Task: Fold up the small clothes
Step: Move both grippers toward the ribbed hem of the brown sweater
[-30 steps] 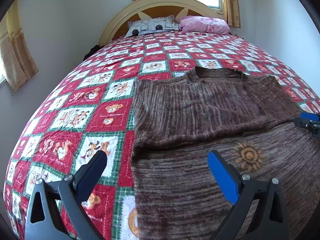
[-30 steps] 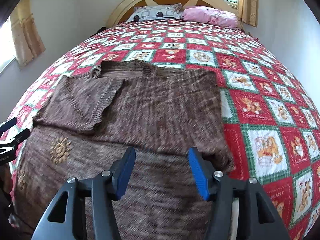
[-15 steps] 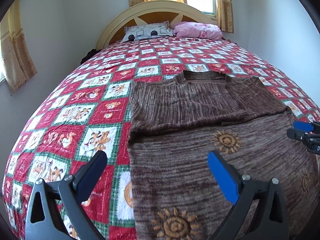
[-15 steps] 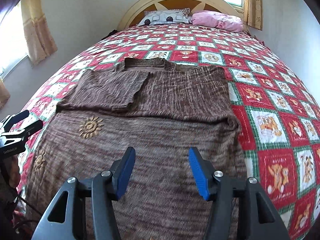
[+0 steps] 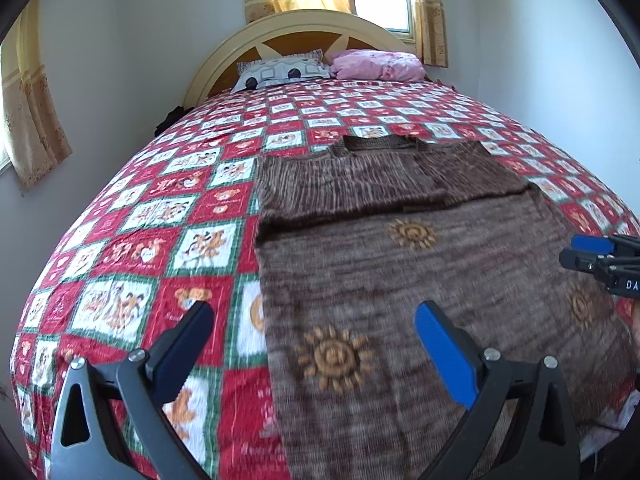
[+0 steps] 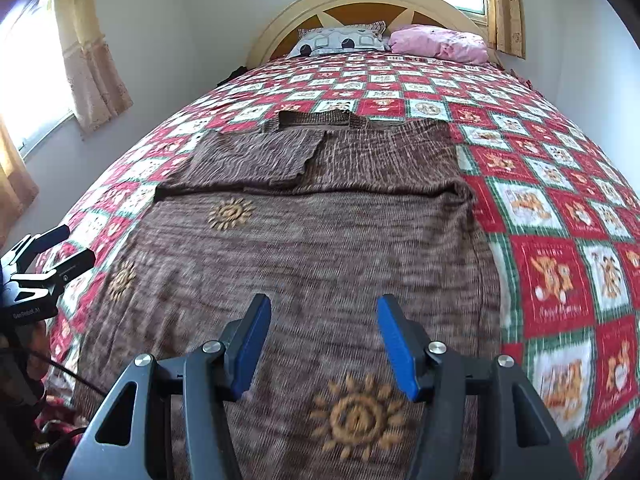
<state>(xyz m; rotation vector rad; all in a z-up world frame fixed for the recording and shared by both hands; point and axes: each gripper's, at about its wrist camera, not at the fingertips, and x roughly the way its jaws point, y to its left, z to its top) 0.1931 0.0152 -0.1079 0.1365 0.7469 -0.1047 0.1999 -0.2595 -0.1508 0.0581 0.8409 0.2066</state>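
A brown knitted sweater [image 5: 400, 264] with orange sun motifs lies flat on the bed, collar toward the headboard, both sleeves folded in across the chest. It also shows in the right wrist view [image 6: 320, 240]. My left gripper [image 5: 312, 340] is open and empty above the sweater's lower left edge. My right gripper [image 6: 324, 340] is open and empty above the sweater's lower right part. Each gripper shows at the edge of the other's view: the right one [image 5: 592, 254], the left one [image 6: 52, 252].
The bed carries a red, green and white patchwork quilt [image 5: 160, 216]. Two pillows, one patterned [image 5: 280, 72] and one pink [image 5: 376, 64], lie by the cream headboard [image 5: 304, 28]. Curtained windows are behind and at the left. Walls stand close on both sides.
Both grippers have pulled back toward the foot of the bed and risen. More of the sweater's lower part now shows. Both stay open.
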